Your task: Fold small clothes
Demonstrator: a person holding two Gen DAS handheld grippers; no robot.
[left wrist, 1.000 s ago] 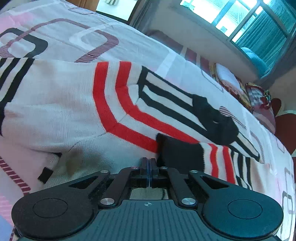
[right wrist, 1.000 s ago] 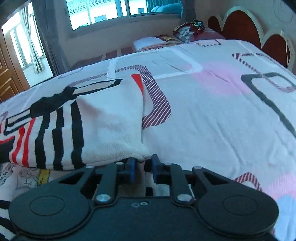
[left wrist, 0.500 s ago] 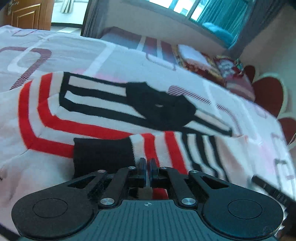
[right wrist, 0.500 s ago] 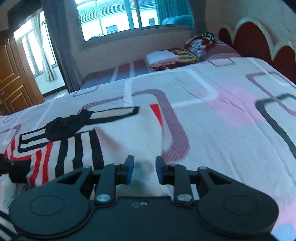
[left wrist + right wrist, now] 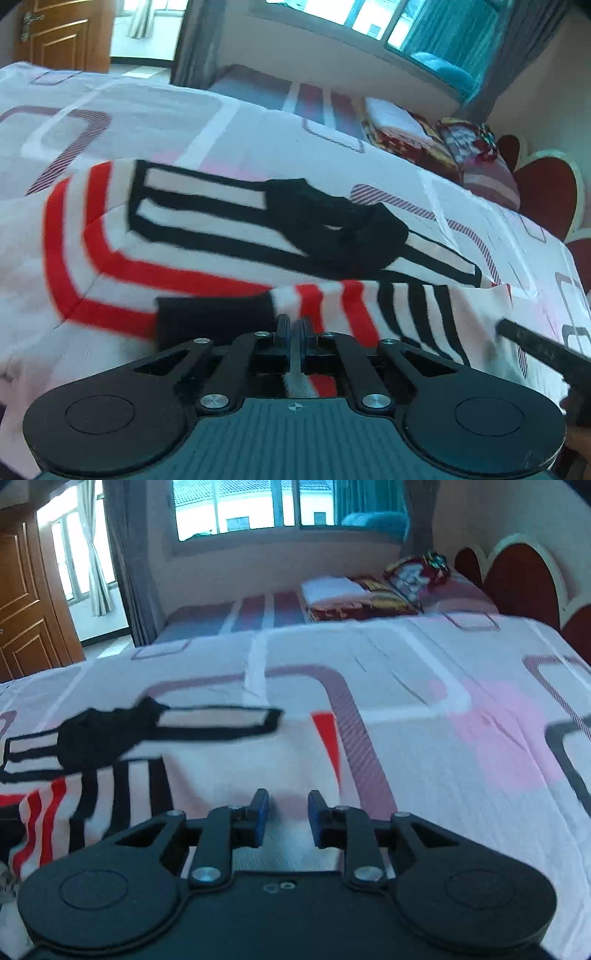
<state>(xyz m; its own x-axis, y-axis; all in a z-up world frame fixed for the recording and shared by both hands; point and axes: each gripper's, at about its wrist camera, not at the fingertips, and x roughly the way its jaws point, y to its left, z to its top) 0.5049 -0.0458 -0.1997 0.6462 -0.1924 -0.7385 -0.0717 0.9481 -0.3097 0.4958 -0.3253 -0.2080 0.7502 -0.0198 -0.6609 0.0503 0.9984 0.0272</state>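
Observation:
A small white sweater [image 5: 184, 236] with red and black stripes and a black collar [image 5: 332, 229] lies on the bed. One sleeve [image 5: 362, 306] with a black cuff [image 5: 214, 321] is folded across its front. My left gripper [image 5: 294, 326] is shut on this sleeve near the cuff. My right gripper [image 5: 284, 814] is open and empty, above the sweater's right side [image 5: 122, 786]. Part of the right gripper shows at the right edge of the left wrist view [image 5: 543, 354].
The bed sheet [image 5: 424, 709] is white with pink, grey and maroon shapes. Folded blankets and pillows [image 5: 373, 590] lie at the far end under a window. A red headboard [image 5: 524, 579] runs along the right. A wooden door [image 5: 26, 605] stands at the left.
My right gripper let go of the sweater's edge, opened wider and lifted away. My left gripper carried the sleeve across the sweater's front, still shut on it.

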